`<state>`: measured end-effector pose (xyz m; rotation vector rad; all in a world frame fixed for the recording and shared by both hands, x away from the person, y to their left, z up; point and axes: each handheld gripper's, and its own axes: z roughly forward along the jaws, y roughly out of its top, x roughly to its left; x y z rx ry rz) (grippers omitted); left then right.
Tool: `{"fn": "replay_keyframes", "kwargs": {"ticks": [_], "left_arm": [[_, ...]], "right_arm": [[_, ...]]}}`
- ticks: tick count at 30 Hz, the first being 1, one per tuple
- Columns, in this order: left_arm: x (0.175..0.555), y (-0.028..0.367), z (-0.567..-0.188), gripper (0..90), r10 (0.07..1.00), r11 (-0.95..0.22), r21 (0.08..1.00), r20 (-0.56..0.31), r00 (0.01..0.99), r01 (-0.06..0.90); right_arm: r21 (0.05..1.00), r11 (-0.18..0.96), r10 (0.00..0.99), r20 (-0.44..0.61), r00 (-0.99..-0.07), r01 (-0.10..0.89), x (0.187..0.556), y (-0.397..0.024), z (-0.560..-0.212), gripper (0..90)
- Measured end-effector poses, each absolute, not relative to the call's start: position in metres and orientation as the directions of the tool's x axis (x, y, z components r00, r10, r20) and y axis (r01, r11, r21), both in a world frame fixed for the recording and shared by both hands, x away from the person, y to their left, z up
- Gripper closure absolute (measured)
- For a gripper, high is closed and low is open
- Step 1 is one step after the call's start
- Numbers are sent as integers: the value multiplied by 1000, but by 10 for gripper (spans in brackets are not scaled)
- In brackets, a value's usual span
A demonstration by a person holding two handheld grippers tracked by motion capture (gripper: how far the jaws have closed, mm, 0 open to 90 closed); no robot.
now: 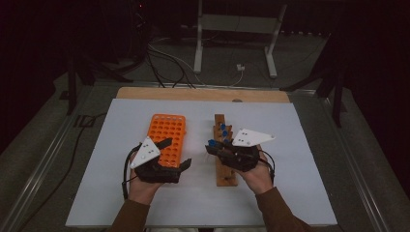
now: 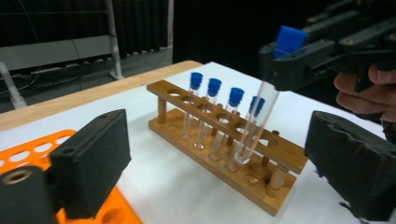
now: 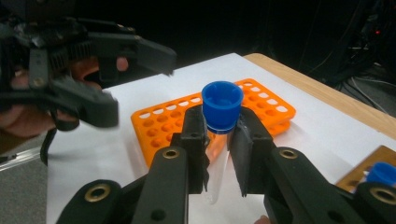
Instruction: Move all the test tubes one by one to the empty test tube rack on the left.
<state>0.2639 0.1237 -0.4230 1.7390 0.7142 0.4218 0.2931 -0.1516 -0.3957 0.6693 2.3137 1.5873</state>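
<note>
At the near edge of the white table, a person's two hands come in from below, each gripping a black two-jaw tool. On that side, the left gripper hangs over the near end of the orange rack, its jaws spread wide with nothing between them; its own view shows both black pads standing well apart. Beside it, the right gripper has its jaws pinched on a clear tube with a blue cap, gripping the glass just under the cap. Seen from the left gripper, that tube hangs tilted, its rounded bottom low at the top rail of the wooden stand, above a hole near the stand's close end; whether it touches the wood cannot be told. Farther along the stand, four more blue-capped tubes stand upright in a row. From above, the stand lies just right of the orange rack, the two apart. Beyond the table's far wooden edge, cables trail across the dark floor.
</note>
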Motion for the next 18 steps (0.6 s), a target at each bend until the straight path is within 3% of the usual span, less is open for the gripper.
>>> {"fn": "replay_keyframes", "kwargs": {"ticks": [5,10,18], "left_arm": [[264,110,-424,201,641,-211,949,-47,766,235],[268,99,-426,399,630,-226,945,-42,775,235],[270,90,-430,609,604,-258,940,-24,796,224]], "right_arm": [[925,306,490,50,-870,226,293,-143,-394,761],[925,303,479,61,-876,230,293,-137,-394,760],[924,306,468,66,-881,231,292,-133,-395,760]]}}
